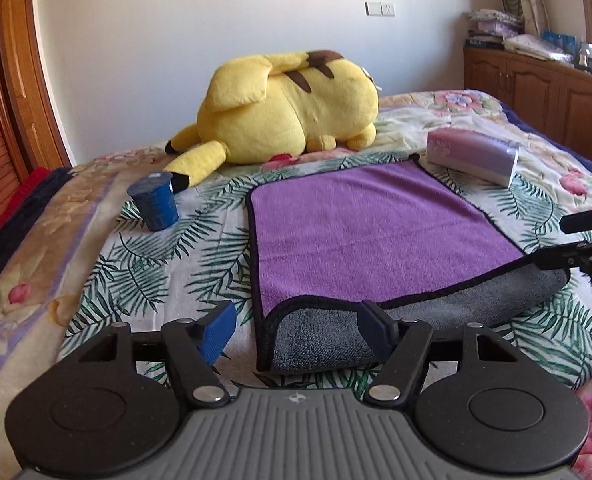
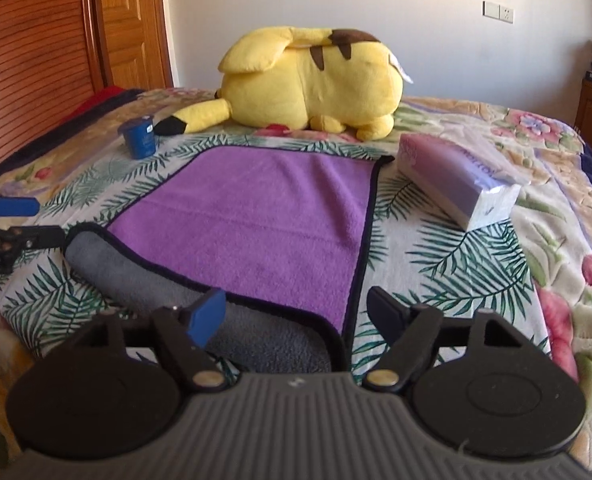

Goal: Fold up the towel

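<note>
The purple towel (image 1: 376, 232) lay flat on the bedspread (image 1: 143, 280), its near edge curled over showing grey. Both corners wanted pinching together, evenly. The left gripper (image 1: 296, 326) and right gripper (image 2: 296, 312), fingers spread and empty, each had a near corner at 12 o'clock.

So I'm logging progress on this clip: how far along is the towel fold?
Barely begun. Done: the towel lies spread purple side up on the bed, its near edge turned over showing grey. In hand: nothing; the left gripper and right gripper sit open at the near corners, neither closed on cloth. Left: gripping the corners and every fold.
</note>
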